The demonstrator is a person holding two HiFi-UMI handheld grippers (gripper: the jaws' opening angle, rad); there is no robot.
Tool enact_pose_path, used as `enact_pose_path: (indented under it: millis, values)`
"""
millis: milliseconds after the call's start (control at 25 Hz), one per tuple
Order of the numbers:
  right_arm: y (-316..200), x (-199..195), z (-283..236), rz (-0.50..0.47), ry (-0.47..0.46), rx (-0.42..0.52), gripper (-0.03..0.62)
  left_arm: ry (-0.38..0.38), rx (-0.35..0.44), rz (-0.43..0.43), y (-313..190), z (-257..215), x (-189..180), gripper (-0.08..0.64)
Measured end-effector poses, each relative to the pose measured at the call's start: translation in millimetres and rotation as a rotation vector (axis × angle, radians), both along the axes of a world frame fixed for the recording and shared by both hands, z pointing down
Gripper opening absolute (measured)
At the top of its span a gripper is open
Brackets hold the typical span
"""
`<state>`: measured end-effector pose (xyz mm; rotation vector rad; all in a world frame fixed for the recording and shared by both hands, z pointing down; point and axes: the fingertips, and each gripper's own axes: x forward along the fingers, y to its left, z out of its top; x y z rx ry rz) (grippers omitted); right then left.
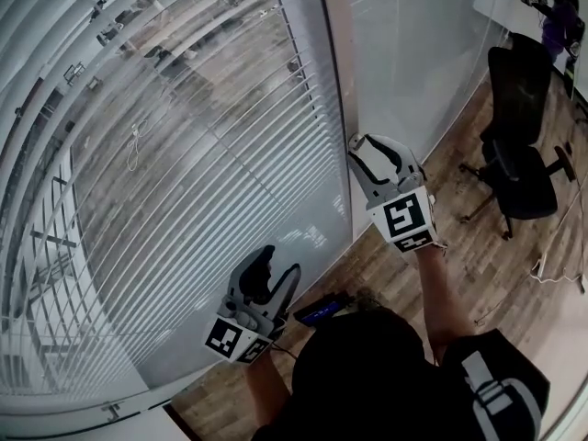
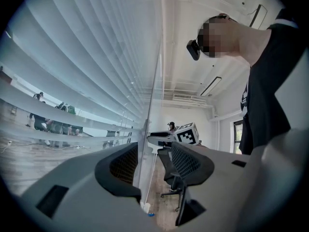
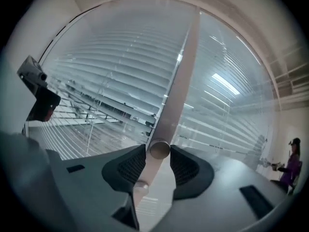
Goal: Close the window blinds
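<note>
White slatted blinds (image 1: 175, 154) cover the big window at left, with slats tilted enough that the outside shows through. In the right gripper view a pale tilt wand (image 3: 182, 71) runs up along the blinds (image 3: 106, 76). Its round lower end sits between the jaws of my right gripper (image 3: 160, 153), and a thin gap shows at the right pad. In the head view the right gripper (image 1: 372, 150) is raised by the window post. My left gripper (image 1: 278, 269) hangs lower, close to the blinds, open with nothing between its pads (image 2: 120, 166).
A beige window post (image 1: 333, 90) divides the blinds from a second glazed pane on the right. A black office chair (image 1: 519, 145) stands on the wooden floor at right. Another person (image 1: 559, 12) is far back right. A small dark device (image 1: 320, 310) lies by the window base.
</note>
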<state>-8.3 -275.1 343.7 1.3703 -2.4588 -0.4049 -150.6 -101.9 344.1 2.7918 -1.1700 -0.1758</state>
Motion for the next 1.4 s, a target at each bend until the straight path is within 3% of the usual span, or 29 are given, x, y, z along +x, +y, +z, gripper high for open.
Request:
enact_pose_path:
  millis: [160,280,360,480,560,640,720,800,840,1000,1080,1280,1400]
  values:
    - [-3,-1,-3,0.008,0.111,0.033,0.132,0.011,0.008,-0.011,-1,-4,0,0.233]
    - [-5,1,-2,0.000,0.036,-0.026,0.129,0.011,0.011,-0.015,-2,-5,-2,0.233]
    - [-6,3,-1,-0.022,-0.141,-0.120,0.129,0.009,0.011,-0.015,-2,-5,-2,0.233]
    - [-9,7,1,-0.080,-0.516,-0.319,0.129,0.007,0.011,-0.013,-1,-6,-2,0.233]
    - [-10,9,2,-0.110,-0.704,-0.415,0.129,0.006,0.013,-0.011,-2,-7,-1,0.233]
    - [-11,9,2,-0.131,-0.809,-0.464,0.129,0.005,0.014,-0.008,-2,-8,-1,0.233]
    - [-11,9,2,-0.146,-0.846,-0.471,0.129,0.003,0.013,-0.006,-1,-8,0,0.233]
    - [-9,8,1,-0.150,-0.785,-0.418,0.129,0.003,0.012,-0.005,0,-8,1,0.233]
    - [-7,8,2,-0.140,-0.699,-0.365,0.129,0.004,0.011,-0.006,0,-7,1,0.233]
    - [-1,4,3,-0.036,-0.201,-0.100,0.139,0.004,0.006,-0.016,0,-6,-3,0.233]
    - [1,0,0,-0.018,-0.063,-0.024,0.141,0.004,0.006,-0.015,0,-6,-2,0.233]
    - [-2,2,-3,0.017,0.115,0.049,0.132,0.005,0.009,-0.004,2,-5,3,0.233]
    - [-4,2,-1,0.012,0.023,-0.015,0.129,0.006,0.010,-0.007,2,-6,1,0.233]
